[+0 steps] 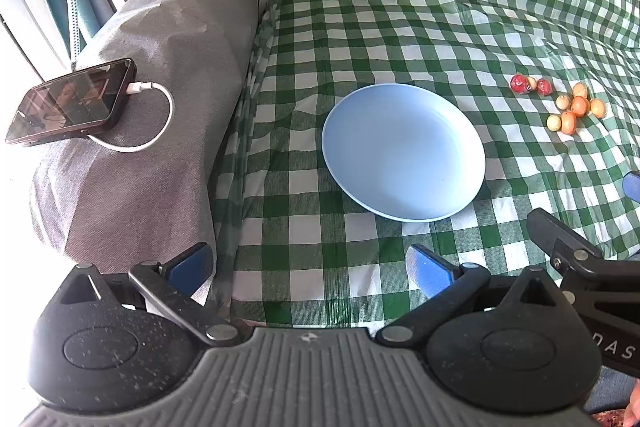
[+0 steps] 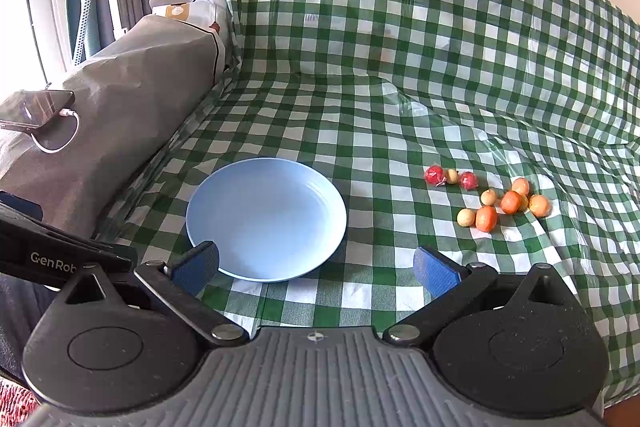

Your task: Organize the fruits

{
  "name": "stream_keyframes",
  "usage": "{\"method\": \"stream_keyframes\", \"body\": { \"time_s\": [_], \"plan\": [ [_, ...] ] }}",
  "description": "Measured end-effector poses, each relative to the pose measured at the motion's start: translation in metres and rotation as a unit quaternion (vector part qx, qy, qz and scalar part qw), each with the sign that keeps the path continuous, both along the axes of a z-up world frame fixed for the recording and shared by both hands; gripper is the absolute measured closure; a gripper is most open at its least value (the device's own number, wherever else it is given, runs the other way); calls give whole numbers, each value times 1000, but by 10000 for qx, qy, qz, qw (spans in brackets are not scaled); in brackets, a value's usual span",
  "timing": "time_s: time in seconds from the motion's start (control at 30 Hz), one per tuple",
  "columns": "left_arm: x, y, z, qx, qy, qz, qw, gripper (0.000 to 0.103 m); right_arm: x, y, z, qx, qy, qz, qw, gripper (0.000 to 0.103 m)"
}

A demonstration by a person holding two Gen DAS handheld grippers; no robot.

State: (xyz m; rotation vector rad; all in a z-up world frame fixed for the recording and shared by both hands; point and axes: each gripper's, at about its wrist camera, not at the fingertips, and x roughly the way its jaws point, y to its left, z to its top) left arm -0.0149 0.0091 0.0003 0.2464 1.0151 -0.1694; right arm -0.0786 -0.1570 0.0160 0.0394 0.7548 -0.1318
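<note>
An empty pale blue plate (image 1: 404, 151) (image 2: 266, 217) lies on the green checked cloth. To its right sits a loose group of small fruits: two red ones (image 2: 435, 175) (image 1: 520, 83), several orange ones (image 2: 511, 202) (image 1: 578, 105) and a few small tan ones (image 2: 466, 217) (image 1: 554, 123). My left gripper (image 1: 310, 267) is open, low and near the plate's front left, with nothing between its blue pads. My right gripper (image 2: 316, 265) is open just in front of the plate, also holding nothing. The fruits lie ahead and to the right of both.
A grey covered armrest (image 1: 152, 115) (image 2: 120, 115) rises on the left with a phone (image 1: 72, 103) (image 2: 36, 109) and white charging cable on it. The checked cloth (image 2: 400, 27) climbs a backrest behind. Curtains and a window stand at far left.
</note>
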Motion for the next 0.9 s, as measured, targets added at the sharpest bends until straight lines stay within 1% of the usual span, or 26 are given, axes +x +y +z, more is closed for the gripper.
{"method": "stream_keyframes", "body": {
  "time_s": [0.67, 0.9],
  "plan": [
    [-1, 0, 1, 11, 0, -8, 10000, 0, -2, 5, 1, 59, -8, -26, 10000, 1],
    [1, -10, -1, 128, 56, -80, 9999, 0, -5, -3, -5, 321, -74, -126, 9994, 1]
  ]
}}
